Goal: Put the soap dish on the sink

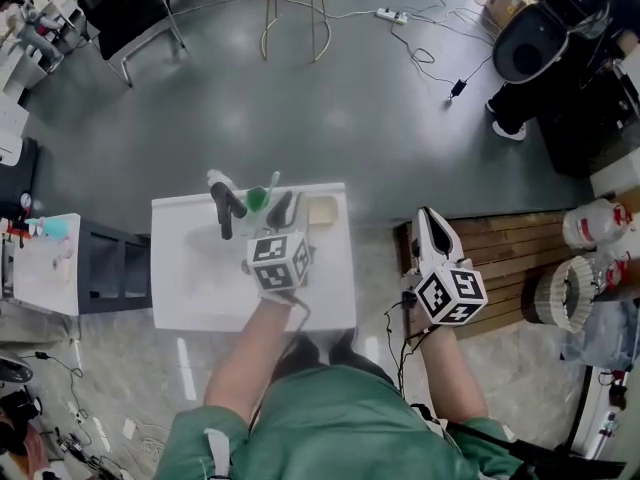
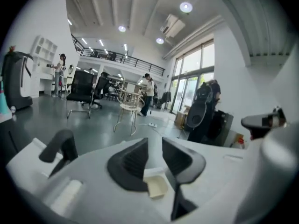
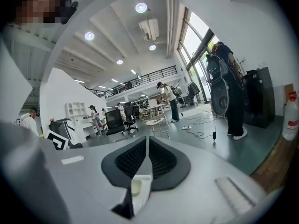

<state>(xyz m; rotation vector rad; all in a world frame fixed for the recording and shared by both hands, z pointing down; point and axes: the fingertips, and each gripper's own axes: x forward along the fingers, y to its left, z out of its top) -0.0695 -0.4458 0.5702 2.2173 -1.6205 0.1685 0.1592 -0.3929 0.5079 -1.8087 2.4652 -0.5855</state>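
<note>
A cream soap dish (image 1: 321, 211) lies flat on the back right corner of the white sink unit (image 1: 200, 288). In the left gripper view the soap dish (image 2: 156, 186) shows below the jaws. My left gripper (image 1: 284, 211) hovers above the sink top, left of the dish, near the black faucet (image 1: 226, 211). Its jaws stand apart and nothing is between them; the left gripper (image 2: 154, 146) is open. My right gripper (image 1: 432, 218) hangs to the right of the sink, over the floor. In its own view the right gripper (image 3: 147, 143) has its jaws pressed together, holding nothing.
A green item (image 1: 257, 199) stands by the faucet. A wooden platform (image 1: 510, 258) with white jugs (image 1: 592, 223) and a basket (image 1: 568, 290) lies at right. A low white table (image 1: 45, 268) and black shelf (image 1: 115, 268) stand left. Cables (image 1: 430, 63) cross the grey floor.
</note>
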